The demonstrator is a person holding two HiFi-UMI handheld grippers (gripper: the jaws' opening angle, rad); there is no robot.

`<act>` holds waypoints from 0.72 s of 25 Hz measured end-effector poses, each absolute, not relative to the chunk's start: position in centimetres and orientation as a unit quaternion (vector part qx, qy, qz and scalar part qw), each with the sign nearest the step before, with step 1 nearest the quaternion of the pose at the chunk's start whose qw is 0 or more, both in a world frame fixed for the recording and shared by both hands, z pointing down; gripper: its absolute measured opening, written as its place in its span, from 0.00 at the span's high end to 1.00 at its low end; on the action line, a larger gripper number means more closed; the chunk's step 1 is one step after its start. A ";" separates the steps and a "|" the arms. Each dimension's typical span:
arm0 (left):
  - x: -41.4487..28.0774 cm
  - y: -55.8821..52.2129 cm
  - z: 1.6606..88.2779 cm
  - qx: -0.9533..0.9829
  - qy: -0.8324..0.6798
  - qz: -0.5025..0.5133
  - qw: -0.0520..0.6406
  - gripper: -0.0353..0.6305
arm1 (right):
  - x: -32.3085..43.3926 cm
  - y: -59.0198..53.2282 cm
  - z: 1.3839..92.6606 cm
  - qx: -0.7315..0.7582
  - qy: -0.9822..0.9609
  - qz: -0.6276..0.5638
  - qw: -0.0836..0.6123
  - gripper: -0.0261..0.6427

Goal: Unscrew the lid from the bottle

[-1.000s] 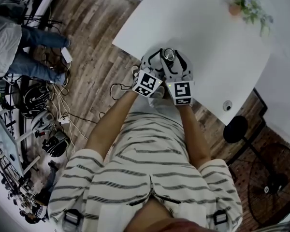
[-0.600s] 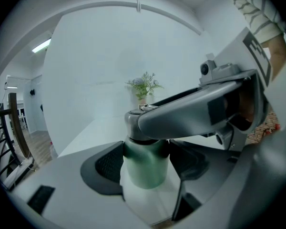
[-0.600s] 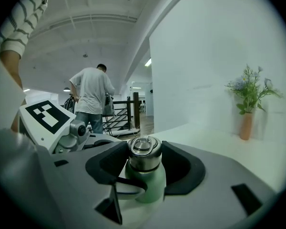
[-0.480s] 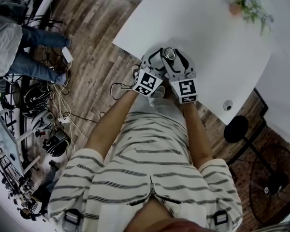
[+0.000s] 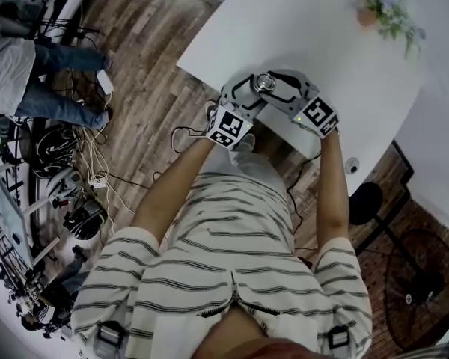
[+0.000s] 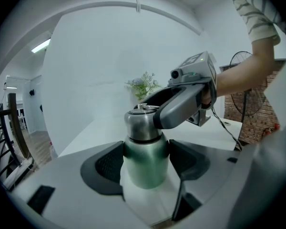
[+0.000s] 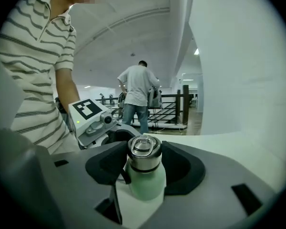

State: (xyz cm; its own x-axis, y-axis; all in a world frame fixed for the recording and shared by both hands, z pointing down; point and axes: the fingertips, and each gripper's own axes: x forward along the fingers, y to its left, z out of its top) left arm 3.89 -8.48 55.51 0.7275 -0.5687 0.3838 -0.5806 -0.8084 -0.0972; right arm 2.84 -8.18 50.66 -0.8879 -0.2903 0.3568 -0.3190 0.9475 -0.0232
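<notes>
The left gripper [image 6: 145, 160] has its jaws clamped on the green body of the bottle [image 7: 145, 182]. The jaws of the right gripper [image 7: 144, 162] are clamped on the steel lid [image 6: 142, 123]. Only the head view shows the bottle standing close to the near edge of the desk [image 5: 337, 43]. Open desk extends to the flowers [image 5: 389, 7] at the far right.
</notes>
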 end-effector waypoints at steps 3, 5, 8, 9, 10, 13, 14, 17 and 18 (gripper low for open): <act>3.9 -8.3 55.5 0.929 -0.309 0.204 0.016 0.49 | 2.9 -8.0 50.7 0.114 -0.974 0.036 0.195 0.61; 3.9 -8.4 55.6 0.929 -0.308 0.203 0.015 0.49 | 2.8 -8.0 50.6 0.099 -0.973 0.034 0.203 0.61; 3.8 -8.4 55.7 0.930 -0.307 0.203 0.016 0.49 | 2.7 -8.0 50.7 0.091 -0.973 0.033 0.208 0.61; 3.8 -8.3 55.7 0.930 -0.308 0.203 0.016 0.49 | 2.6 -8.0 50.7 0.091 -0.973 0.033 0.208 0.61; 3.8 -8.3 55.6 0.930 -0.308 0.202 0.016 0.49 | 2.6 -8.0 50.7 0.092 -0.973 0.034 0.208 0.61; 3.9 -8.3 55.5 0.930 -0.308 0.201 0.016 0.49 | 2.7 -8.0 50.6 0.105 -0.973 0.051 0.200 0.61; 3.8 -8.3 55.6 0.929 -0.308 0.202 0.017 0.49 | 2.7 -8.0 50.3 0.117 -0.973 0.063 0.190 0.60; 3.7 -8.3 55.7 0.929 -0.309 0.203 0.018 0.49 | 3.0 -8.4 49.0 0.188 -0.969 0.074 0.143 0.57; 3.7 -8.3 55.7 0.929 -0.309 0.203 0.018 0.49 | 3.1 -8.3 48.7 0.216 -0.965 0.071 0.132 0.55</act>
